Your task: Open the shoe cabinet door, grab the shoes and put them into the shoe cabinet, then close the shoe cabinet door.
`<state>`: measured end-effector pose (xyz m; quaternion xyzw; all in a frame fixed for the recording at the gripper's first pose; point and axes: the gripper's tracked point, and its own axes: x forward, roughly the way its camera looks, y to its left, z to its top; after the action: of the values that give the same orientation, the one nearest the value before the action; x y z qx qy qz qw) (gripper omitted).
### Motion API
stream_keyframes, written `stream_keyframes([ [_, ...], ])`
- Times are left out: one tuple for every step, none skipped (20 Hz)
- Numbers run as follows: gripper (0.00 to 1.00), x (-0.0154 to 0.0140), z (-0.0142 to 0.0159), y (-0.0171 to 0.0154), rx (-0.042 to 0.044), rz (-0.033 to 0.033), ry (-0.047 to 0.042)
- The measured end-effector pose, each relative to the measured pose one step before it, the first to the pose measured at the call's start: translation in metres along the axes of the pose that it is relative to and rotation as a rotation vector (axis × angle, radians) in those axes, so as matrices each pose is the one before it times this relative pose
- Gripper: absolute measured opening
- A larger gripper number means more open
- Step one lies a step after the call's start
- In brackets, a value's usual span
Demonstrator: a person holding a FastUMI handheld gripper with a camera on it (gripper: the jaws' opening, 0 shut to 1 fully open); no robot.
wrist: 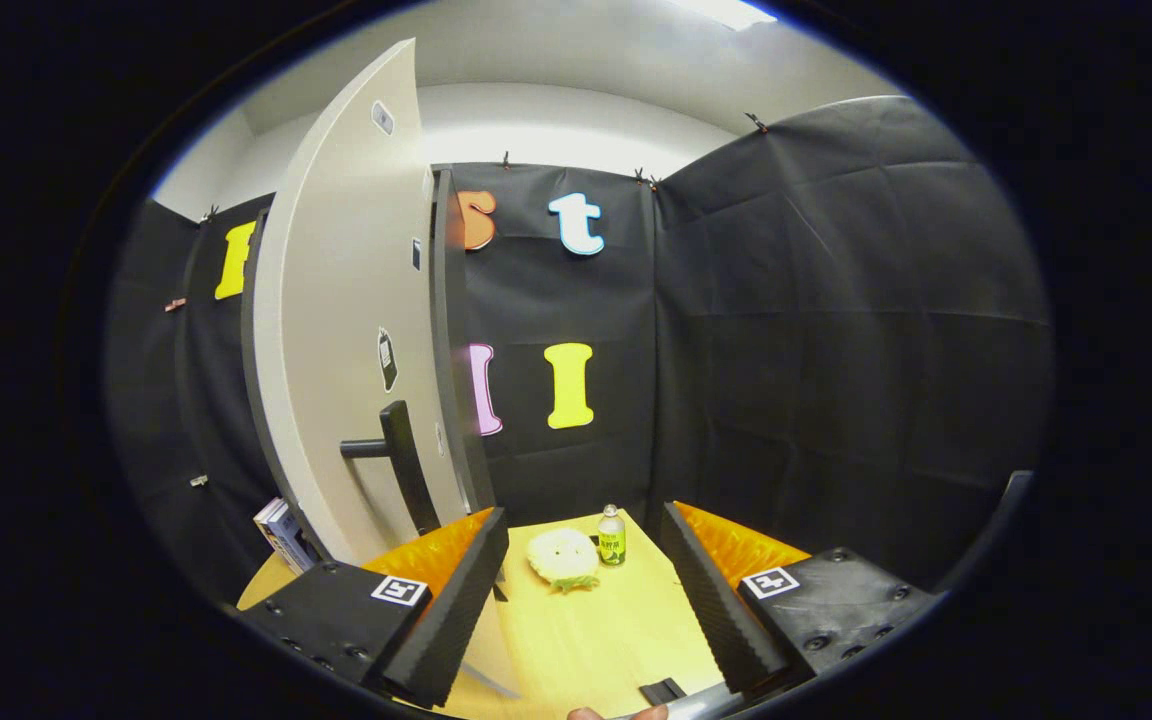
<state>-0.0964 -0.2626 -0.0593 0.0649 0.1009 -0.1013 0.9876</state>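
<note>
Gripper (586, 590) spread open (holding nothing); shoe cabinet door (356, 330) stands ahead-left, its handle (398, 455) near the left finger

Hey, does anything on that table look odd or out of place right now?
The cabinet door stands open. On the table, beyond the open gripper, lie a cabbage-like thing and a small bottle, odd for a shoe task.

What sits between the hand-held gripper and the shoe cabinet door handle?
Nothing visible. The hand-held gripper is open, and the handle on the door lies just ahead of its left finger. The bottle and a pale round object stand beyond the fingers, right of that path.
</note>
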Motion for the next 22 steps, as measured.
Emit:
stream_keyframes([
  [0.98, 0.00128, -0.0002, 0.00814, 0.00167, 0.02247, 0.00527],
  [0.98, 0.00075, -0.00133, 0.00601, -0.0002, 0.00143, 0.00662],
  [0.98, -0.00284, 0.0037, -0.00211, -0.00348, -0.00607, -0.01686],
  [0.98, 0.00163, -0.00047, 0.00014, -0.00001, -0.00771, -0.0003],
  [0.97, -0.00122, -0.00078, 0.00249, 0.00772, -0.00858, 0.00024],
  [0.97, -0.00148, -0.00068, 0.00412, 0.0103, -0.00193, 0.00451],
  [0.97, -0.00343, -0.0014, 0.00685, 0.00505, 0.0066, 0.00416],
  [0.97, -0.00279, -0.00164, 0.00808, -0.00026, 0.01617, 0.0046],
  [0.97, -0.00408, -0.00135, 0.00893, -0.00617, 0.01381, 0.00311],
  [0.97, -0.00278, -0.00064, 0.00776, -0.01116, 0.00624, 0.0012],
  [0.97, -0.00242, -0.00037, 0.00629, -0.01507, 0.00279, -0.00152],
  [0.97, -0.0019, 0.0005, 0.00718, -0.00971, 0.00156, -0.00299],
  [0.97, -0.00215, -0.00015, 0.00787, -0.00175, 0.00551, 0.00081],
  [0.97, -0.00172, -0.00088, 0.00955, 0.00298, 0.01412, 0.00148],
  [0.97, -0.00055, -0.00133, 0.0119, 0.0172, 0.01548, 0.0027],
  [0.97, 0.00018, -0.00114, 0.00842, 0.01865, 0.01054, 0.00436],
  [0.97, 0.00116, -0.0027, 0.01061, 0.01619, 0.01263, 0.00197],
  [0.97, 0.00315, -0.00375, 0.01173, 0.00636, 0.01201, 0.00334],
  [0.97, 0.00354, -0.00211, 0.0108, 0.00164, 0.00999, -0.0008],
  [0.97, 0.0023, -0.00168, 0.01011, 0.00368, 0.00816, 0.00389],
  [0.97, 0.00178, -0.00142, 0.01146, 0.00398, 0.01135, -0.00246],
  [0.97, 0.00253, -0.00036, 0.01185, 0.00474, 0.01142, -0.00636],
])
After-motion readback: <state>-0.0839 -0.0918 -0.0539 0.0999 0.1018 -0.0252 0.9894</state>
